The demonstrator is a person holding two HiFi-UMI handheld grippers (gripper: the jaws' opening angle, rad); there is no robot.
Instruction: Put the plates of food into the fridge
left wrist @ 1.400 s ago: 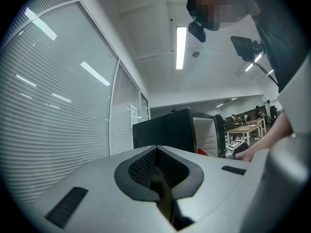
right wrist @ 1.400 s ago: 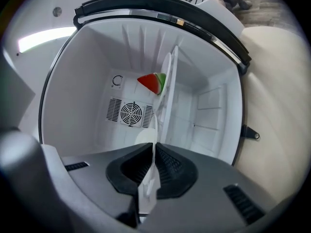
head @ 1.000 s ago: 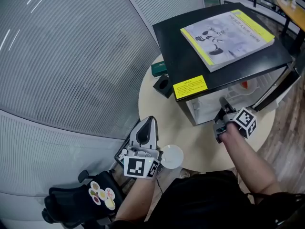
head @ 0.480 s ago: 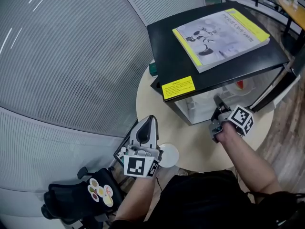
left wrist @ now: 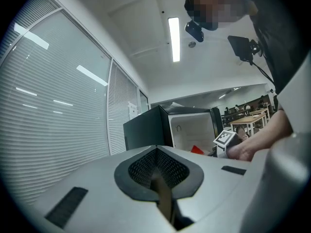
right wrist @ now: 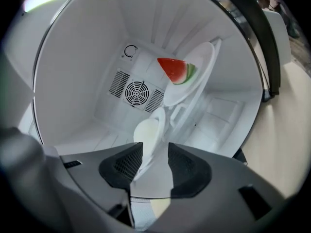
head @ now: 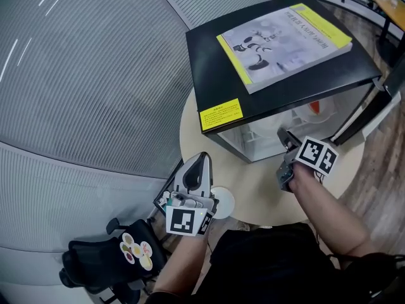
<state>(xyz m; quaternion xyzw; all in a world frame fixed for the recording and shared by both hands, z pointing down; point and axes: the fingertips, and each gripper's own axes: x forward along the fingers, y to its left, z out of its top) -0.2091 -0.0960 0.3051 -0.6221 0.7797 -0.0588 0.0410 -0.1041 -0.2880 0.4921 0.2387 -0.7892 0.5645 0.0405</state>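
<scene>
In the fridge (head: 202,68), right tongs (right wrist: 155,149) dipped, just parting round a plate (right wrist: 147,133) — left tongs (left wrist: 157,152) level, together.

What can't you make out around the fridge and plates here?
Fridge interior, head view: hidden under its black top.
Yellow sticker print, head view: too small.
Pale food on the nearer plate, right gripper view: blurred, unidentifiable.

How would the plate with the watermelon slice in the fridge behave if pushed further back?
The plate looks rigid and glossy, so it would probably slide over the smooth lining of the fridge. The watermelon slice lies loose on it and might shift or slip off under a sharp push.
</scene>
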